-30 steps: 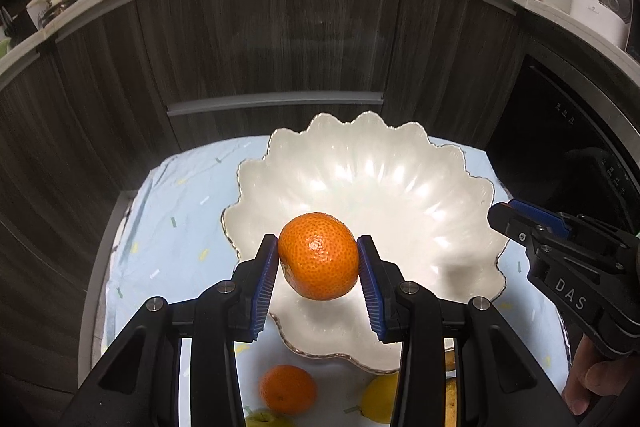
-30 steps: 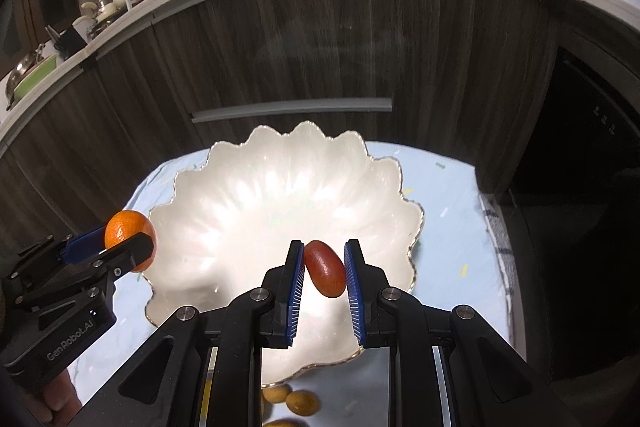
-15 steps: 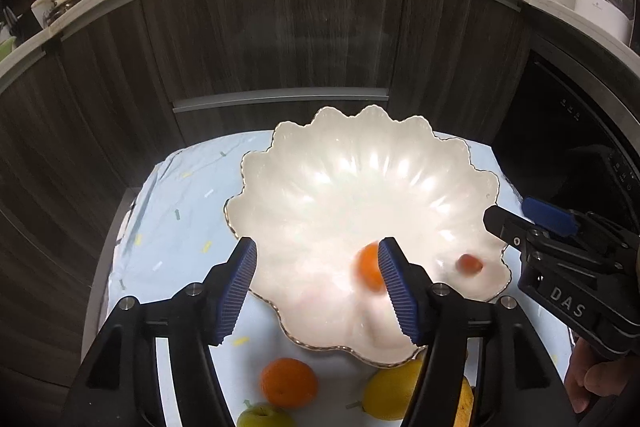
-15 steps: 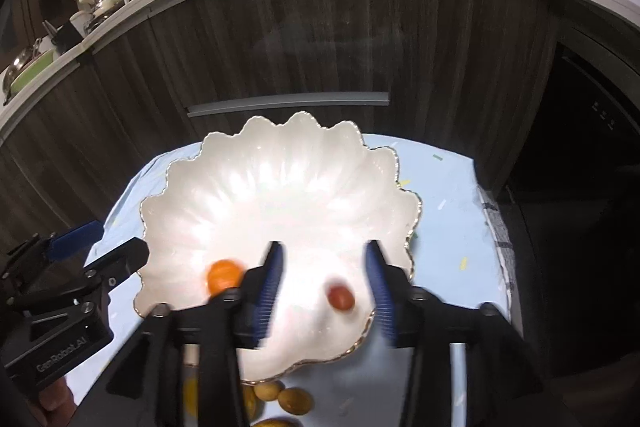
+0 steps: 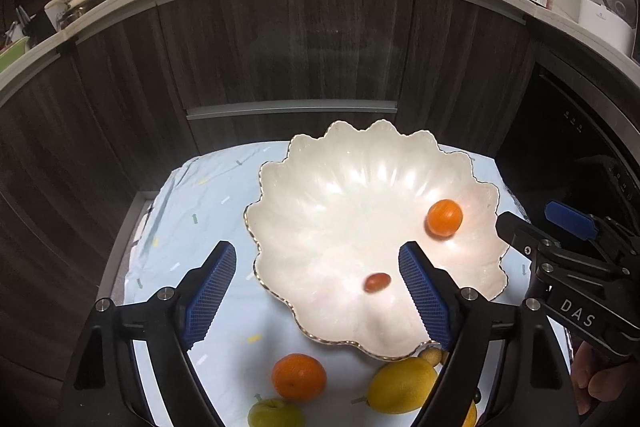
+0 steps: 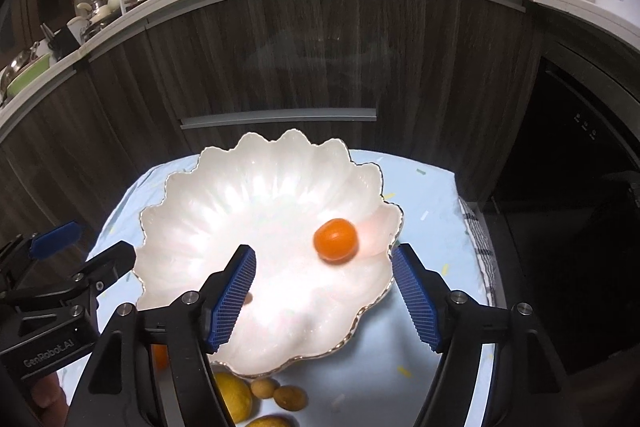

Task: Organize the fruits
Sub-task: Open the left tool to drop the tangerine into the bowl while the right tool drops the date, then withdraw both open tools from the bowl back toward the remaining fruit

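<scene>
Both grippers hover over the near edge of a white scalloped bowl (image 5: 372, 195) that sits on a pale blue cloth (image 5: 192, 211). The left gripper (image 5: 318, 293) has its blue-padded fingers (image 5: 210, 293) spread wide, the jaws having just been opening, and nothing is pressed between them; only the bowl's rim and the cloth show in the gap. The right gripper (image 6: 324, 297) is likewise spread with its fingers (image 6: 414, 299) apart, its jaws also just opened, and it holds nothing.

Inside the bowl a mandarin (image 5: 445, 217) lies toward the right wall, slightly blurred, and a small reddish fruit (image 5: 377, 282) rests lower down near the left gripper's right finger, clear of the pad. In the right wrist view this small fruit is almost hidden behind the left finger.

On the cloth in front of the bowl lie another orange (image 5: 299, 377), a green apple (image 5: 275, 413), a yellow lemon (image 5: 401, 385) and small brown fruits (image 6: 289, 397)
</scene>
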Available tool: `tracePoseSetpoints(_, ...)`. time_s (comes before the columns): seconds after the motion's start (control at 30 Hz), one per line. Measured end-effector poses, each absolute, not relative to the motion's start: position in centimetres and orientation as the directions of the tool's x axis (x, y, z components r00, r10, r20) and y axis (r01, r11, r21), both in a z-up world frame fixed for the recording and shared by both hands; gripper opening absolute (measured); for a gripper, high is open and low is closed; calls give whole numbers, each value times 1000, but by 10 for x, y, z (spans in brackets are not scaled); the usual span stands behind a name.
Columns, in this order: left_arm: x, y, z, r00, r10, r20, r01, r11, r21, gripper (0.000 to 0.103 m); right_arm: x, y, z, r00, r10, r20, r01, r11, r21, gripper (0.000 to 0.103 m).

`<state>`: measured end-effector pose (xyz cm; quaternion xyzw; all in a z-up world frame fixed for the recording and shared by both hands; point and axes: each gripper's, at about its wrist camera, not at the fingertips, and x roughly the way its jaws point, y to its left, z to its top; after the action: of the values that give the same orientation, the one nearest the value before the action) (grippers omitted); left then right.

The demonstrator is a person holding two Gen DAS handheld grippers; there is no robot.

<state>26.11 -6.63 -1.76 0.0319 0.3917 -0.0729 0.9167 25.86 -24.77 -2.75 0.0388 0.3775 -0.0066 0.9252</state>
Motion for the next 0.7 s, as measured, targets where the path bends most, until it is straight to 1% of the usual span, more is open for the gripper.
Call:
tracePoseSetpoints(0.37, 241, -59, -4, 711, -98, -697, 155, 988, 20, 84, 238, -245, -10, 734, -6, -679, 52, 998, 47, 72)
tracePoseSetpoints(0.7, 226, -52, 6, 723, -109, -682, 153, 988, 4, 85, 222, -243, 5, 757, -6, -653, 61, 996, 61, 72)
